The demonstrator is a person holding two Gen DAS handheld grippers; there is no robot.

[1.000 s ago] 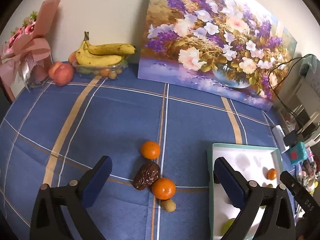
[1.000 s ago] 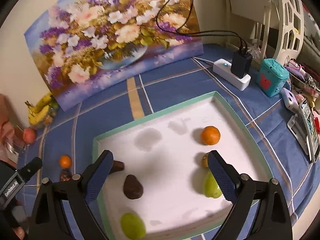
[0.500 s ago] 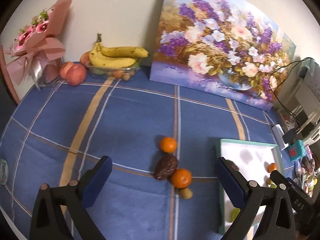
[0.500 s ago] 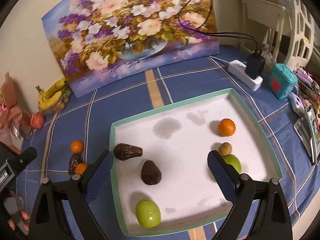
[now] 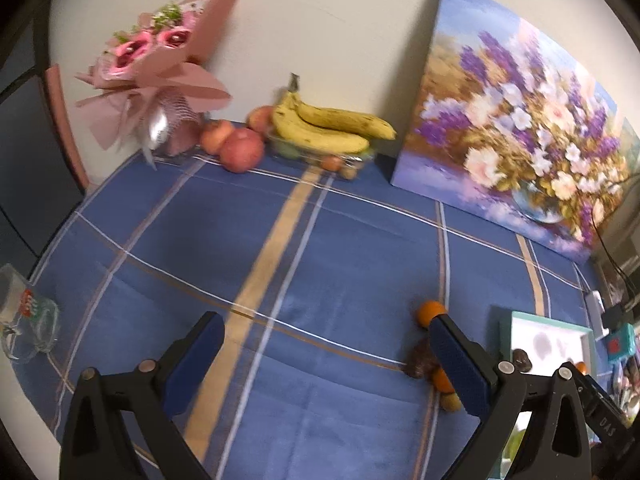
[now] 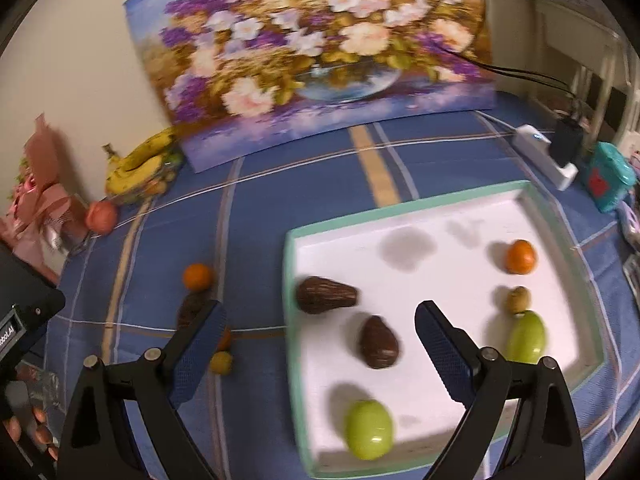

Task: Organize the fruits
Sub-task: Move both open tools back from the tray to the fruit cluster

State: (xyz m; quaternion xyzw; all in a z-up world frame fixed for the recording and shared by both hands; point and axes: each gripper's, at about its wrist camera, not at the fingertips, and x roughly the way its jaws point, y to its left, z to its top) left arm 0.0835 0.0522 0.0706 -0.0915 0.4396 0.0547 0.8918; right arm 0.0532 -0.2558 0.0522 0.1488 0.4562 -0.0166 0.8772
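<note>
A white tray with a teal rim [image 6: 400, 208] lies on the blue cloth. It holds two brown fruits [image 6: 326, 294] [image 6: 378, 342], two green fruits [image 6: 368, 428] [image 6: 526, 338], an orange [image 6: 520, 256] and a small brownish fruit [image 6: 518, 299]. Left of the tray lie a loose orange [image 6: 197, 276], a brown fruit [image 6: 190, 308] and a small yellow fruit [image 6: 221, 362]. My right gripper [image 6: 320, 352] hangs open over the tray's left edge. My left gripper [image 5: 326, 360] is open over bare cloth, with the loose orange [image 5: 430, 312] and brown fruit [image 5: 420, 358] by its right finger.
At the back wall stand bananas [image 5: 332, 128], red apples [image 5: 240, 148], a pink bouquet [image 5: 160, 64] and a flower painting [image 5: 520, 120]. A glass [image 5: 24, 320] sits at the left table edge. A power strip [image 6: 544, 152] and a teal box [image 6: 608, 176] lie right of the tray.
Both grippers have pulled back and swung left. The loose fruits slid to the right in the left view and came into the right view by its left finger. Both stay open.
</note>
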